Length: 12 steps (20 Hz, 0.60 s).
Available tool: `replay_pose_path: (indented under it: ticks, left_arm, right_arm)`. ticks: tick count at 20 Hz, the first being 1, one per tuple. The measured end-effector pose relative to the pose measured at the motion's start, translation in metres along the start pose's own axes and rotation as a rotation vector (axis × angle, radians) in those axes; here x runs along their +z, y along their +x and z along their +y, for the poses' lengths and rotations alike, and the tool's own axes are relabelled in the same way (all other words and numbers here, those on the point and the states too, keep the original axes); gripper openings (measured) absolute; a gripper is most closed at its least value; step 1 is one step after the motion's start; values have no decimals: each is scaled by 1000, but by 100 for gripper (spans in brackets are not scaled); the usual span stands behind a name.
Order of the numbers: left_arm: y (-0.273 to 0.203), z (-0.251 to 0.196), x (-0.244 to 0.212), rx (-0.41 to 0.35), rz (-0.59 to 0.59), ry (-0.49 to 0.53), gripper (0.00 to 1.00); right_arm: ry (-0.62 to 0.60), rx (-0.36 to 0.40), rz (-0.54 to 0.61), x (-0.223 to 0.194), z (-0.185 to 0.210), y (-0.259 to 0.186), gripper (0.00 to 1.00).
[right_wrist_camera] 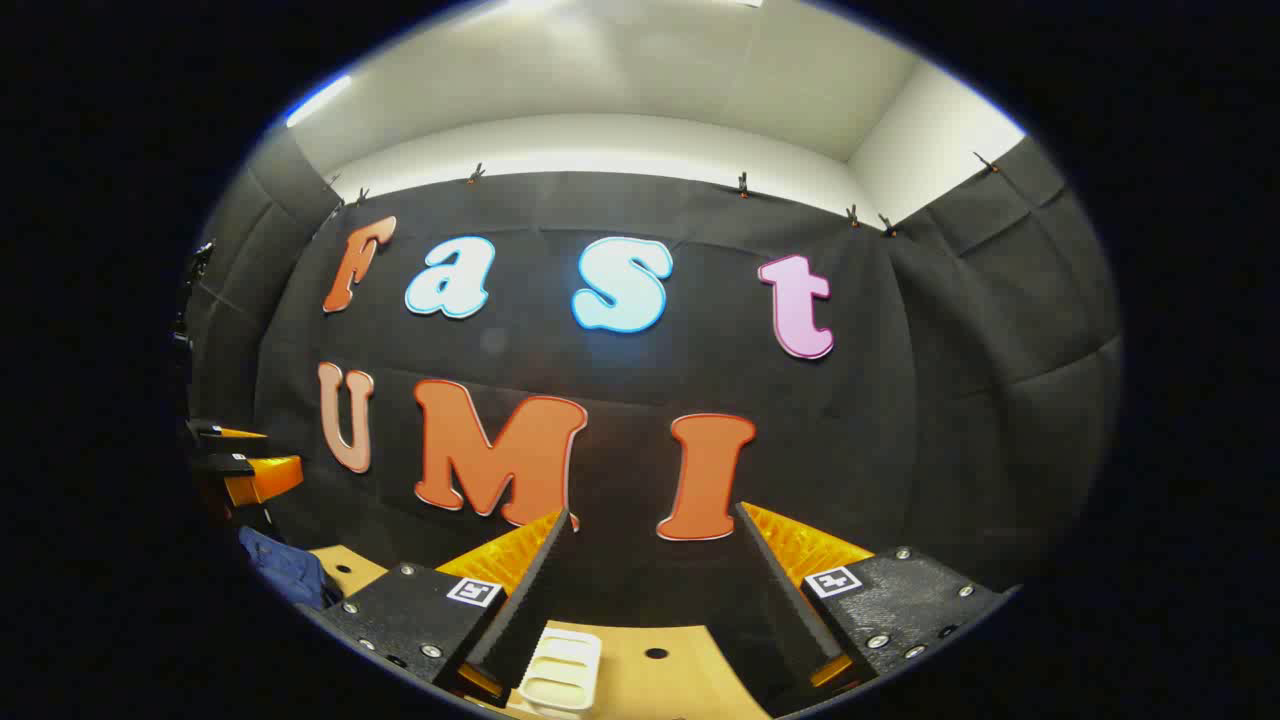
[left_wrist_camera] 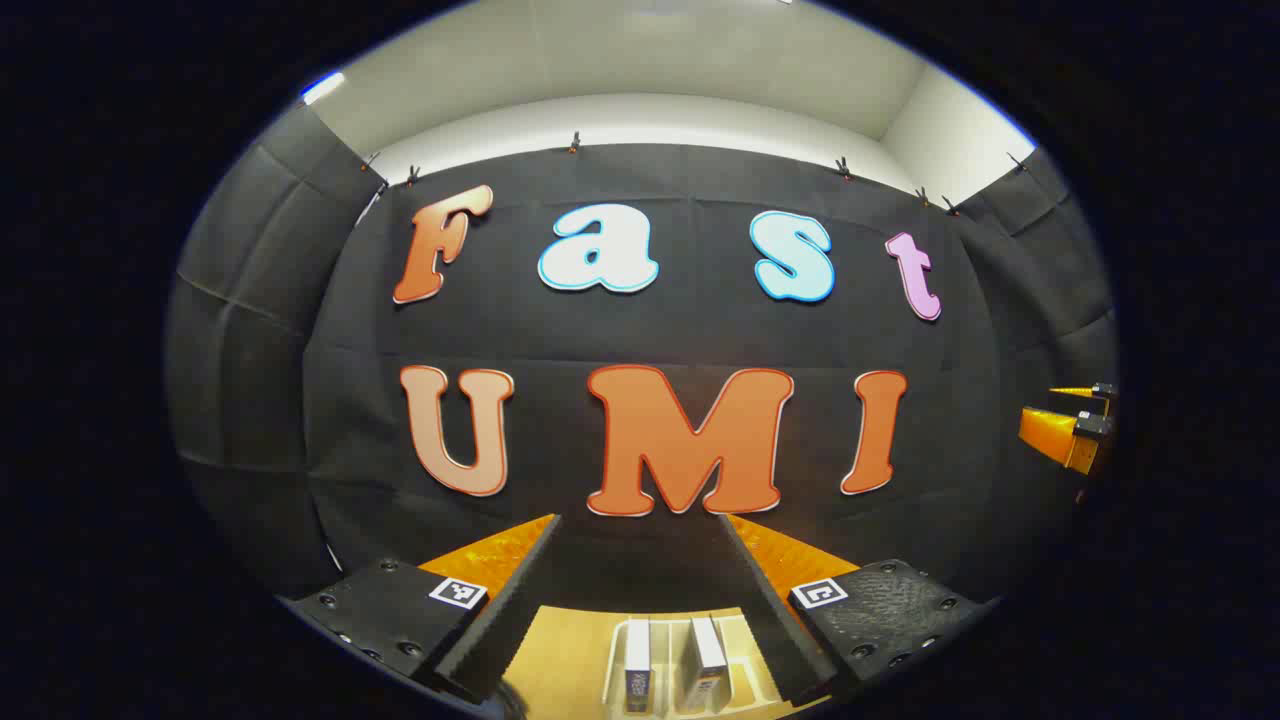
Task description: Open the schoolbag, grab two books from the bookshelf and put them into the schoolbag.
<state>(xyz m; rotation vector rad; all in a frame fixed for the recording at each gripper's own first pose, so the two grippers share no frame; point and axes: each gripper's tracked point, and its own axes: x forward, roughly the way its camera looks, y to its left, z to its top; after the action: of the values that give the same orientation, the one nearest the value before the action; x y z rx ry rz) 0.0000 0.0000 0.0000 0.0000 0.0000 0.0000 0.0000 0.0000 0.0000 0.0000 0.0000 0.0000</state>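
Fingers of the left gripper stood spread wide at the bottom of the left gripper view, with nothing between them, and the right gripper was spread just as wide and equally empty in its own view; both seemed held up and level, probably as a ready pose before any reaching began. Just beyond the left gripper's fingers lay the wooden table, and on it a pale bookshelf holding two books upright, side by side with a small gap between them, spines toward the camera, which should leave room for a finger to slip in on either side. In the right gripper view the same pale rack showed near that gripper's left finger. Farther to the left in that view, a fold of blue fabric, likely the schoolbag, rested on the table's near corner; whether it was zipped could not be told. I judged the task barely started, the bag to be opened first. Beyond everything hung the black cloth wall.
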Motion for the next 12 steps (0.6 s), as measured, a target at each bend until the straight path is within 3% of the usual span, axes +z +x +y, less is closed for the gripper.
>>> replay_pose_path:
  ticks: [1,2,6,7,12]
  left_arm:
    - [0,8,6,6,-8,16,94]
    - [-1,16,15,5,-17,25,94]
    - [-7,47,33,28,-44,16,94]
    - [-11,53,29,43,-44,4,94]
    - [-16,55,-1,37,28,-115,94]
  right_arm:
    - [16,26,-2,1,13,3,100]
    - [35,38,6,-1,22,5,93]
    - [131,149,24,-3,73,9,94]
    - [136,180,22,-5,85,8,97]
    - [127,258,45,-12,120,5,94]
